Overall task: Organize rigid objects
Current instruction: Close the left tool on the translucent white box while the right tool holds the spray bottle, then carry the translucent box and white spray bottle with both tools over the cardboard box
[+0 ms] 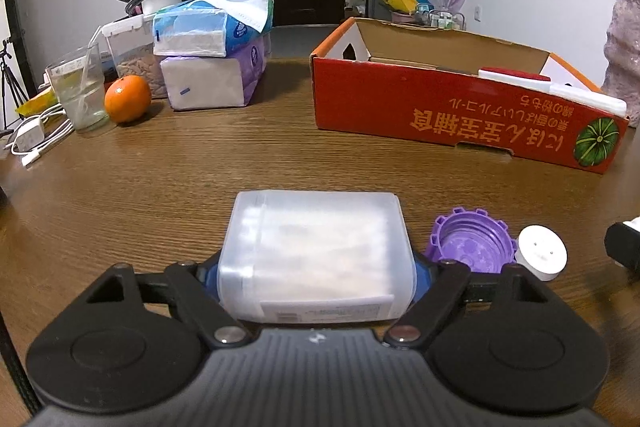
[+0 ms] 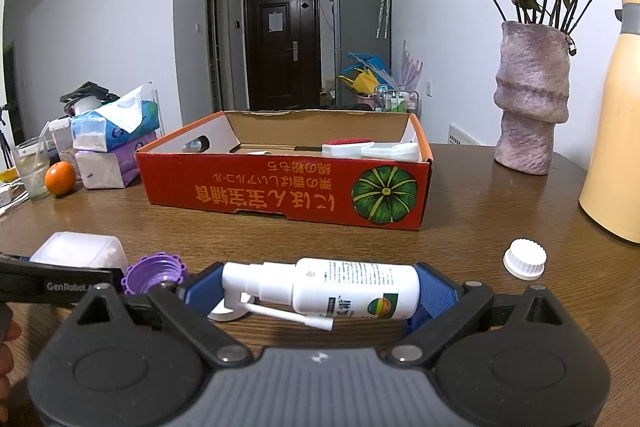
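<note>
My left gripper (image 1: pixel 316 279) is shut on a translucent plastic box (image 1: pixel 316 251) and holds it low over the wooden table (image 1: pixel 200 167). My right gripper (image 2: pixel 316 291) is shut on a white spray bottle (image 2: pixel 340 287) lying sideways between its blue pads. A purple cap (image 1: pixel 470 241) and a white round cap (image 1: pixel 542 253) lie right of the plastic box. In the right wrist view the purple cap (image 2: pixel 154 273) and the plastic box (image 2: pixel 80 251) are at the left, and a ribbed white cap (image 2: pixel 525 259) lies at the right. The red cardboard box (image 2: pixel 280 187) stands open behind, with white items inside.
Stacked tissue packs (image 1: pixel 216 55), an orange (image 1: pixel 127 98), a glass with a straw (image 1: pixel 80 91) and a charger with cable (image 1: pixel 32 139) sit at the far left. A pink vase (image 2: pixel 530 99) with dried roses and a yellow jug (image 2: pixel 612 131) stand at the right.
</note>
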Motion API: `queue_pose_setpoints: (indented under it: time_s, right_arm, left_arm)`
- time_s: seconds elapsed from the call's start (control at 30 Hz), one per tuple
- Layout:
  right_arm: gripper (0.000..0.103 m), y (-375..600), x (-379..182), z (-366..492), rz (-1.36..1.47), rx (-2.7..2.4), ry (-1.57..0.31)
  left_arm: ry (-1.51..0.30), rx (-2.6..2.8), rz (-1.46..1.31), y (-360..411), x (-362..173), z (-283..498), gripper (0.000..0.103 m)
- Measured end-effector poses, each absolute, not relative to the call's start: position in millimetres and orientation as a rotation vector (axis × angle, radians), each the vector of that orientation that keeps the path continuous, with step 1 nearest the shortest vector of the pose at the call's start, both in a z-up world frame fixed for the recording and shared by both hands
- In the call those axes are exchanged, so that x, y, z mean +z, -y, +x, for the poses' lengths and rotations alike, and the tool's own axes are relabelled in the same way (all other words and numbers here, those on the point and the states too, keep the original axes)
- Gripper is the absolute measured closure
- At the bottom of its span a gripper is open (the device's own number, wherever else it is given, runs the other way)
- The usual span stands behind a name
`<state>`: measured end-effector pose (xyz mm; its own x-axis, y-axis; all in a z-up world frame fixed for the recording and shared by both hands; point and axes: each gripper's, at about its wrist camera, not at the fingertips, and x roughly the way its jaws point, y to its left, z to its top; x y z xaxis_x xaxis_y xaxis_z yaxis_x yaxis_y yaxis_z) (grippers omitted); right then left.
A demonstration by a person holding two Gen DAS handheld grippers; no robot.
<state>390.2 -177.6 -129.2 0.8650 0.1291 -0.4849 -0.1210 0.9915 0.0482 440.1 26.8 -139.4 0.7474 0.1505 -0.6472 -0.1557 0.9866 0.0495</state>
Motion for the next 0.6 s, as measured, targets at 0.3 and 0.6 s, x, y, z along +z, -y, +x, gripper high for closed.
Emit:
queue_pose_setpoints:
  time_s: [0.3,0.6]
  right_arm:
    - [0.005,174,-130,390,0.010,0.131,-0.496]
    - [0.005,177,-125,389,0.027,0.130,-0.470]
  left_arm:
    - [-0.685,0.168,0.000,-28,-133,438,0.020]
    - [-0.641,0.160,0.001,-27,-120,430,0.020]
